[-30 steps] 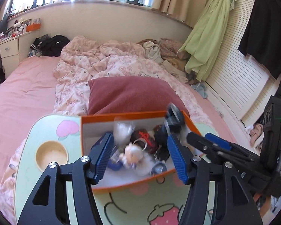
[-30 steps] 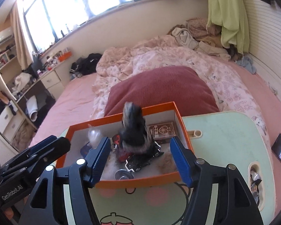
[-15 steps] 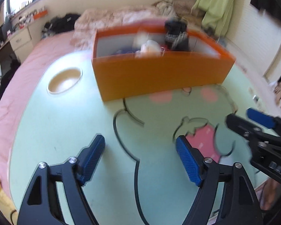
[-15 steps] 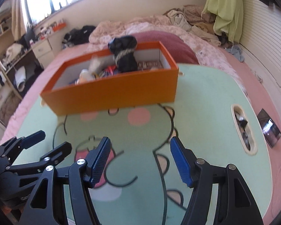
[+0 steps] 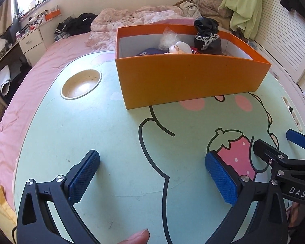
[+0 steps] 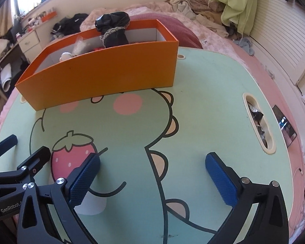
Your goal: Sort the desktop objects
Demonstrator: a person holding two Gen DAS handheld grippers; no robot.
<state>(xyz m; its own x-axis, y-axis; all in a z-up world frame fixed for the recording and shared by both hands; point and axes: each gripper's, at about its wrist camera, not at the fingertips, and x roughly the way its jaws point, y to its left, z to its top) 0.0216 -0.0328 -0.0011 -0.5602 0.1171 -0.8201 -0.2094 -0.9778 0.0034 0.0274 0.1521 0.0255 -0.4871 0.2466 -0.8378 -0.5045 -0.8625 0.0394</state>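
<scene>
Both the left gripper [image 5: 152,174] and right gripper [image 6: 152,174] hover spread apart, holding nothing, over the near edge of the green cartoon lap desk [image 5: 103,134]. At its far edge the orange box [image 5: 185,77] lies lengthwise, left to right, with a black drawstring pouch [image 5: 207,34] upright inside.

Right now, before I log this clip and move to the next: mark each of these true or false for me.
1. Both tools are open and hold nothing. True: the left tool and right tool grip nothing.
2. The black pouch lies on the table outside the box. False: it stands inside the orange box, poking above the rim.
3. The box sits on the green table. True.
4. The round cup hole holds a cup. False: it is empty.
5. The left tool reaches into the box. False: it is apart from the box, over the table's near part.
</scene>
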